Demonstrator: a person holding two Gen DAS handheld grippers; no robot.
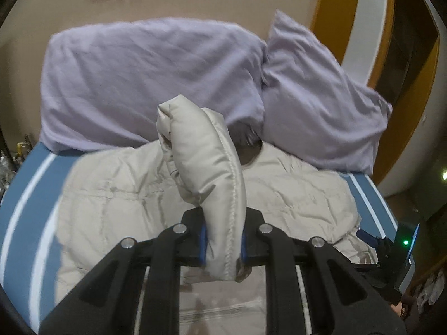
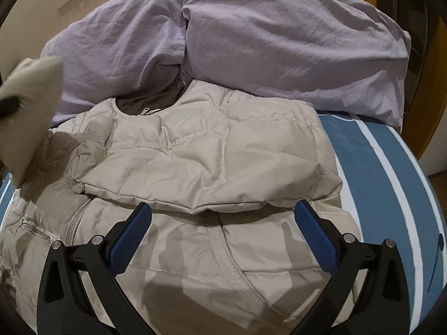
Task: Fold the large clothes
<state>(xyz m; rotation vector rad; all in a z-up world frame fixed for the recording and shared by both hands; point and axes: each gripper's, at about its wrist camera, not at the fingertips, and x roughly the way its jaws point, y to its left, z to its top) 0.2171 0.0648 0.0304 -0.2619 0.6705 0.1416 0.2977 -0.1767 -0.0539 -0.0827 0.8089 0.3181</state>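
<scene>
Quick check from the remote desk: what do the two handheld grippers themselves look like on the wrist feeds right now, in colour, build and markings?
Both match. The left gripper and right gripper have matte black angular linkage arms with triangular cut-outs, joined by round silver pivot bolts. Each finger carries a blue pad; on the right gripper the pads show a fine dimpled grid texture. No cables, labels or sleeves are visible.

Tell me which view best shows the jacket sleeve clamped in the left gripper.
The left wrist view: the left gripper pinches the beige sleeve, stitched seam sharp and central. The right wrist view shows only the sleeve's blurred end at its left edge.
</scene>
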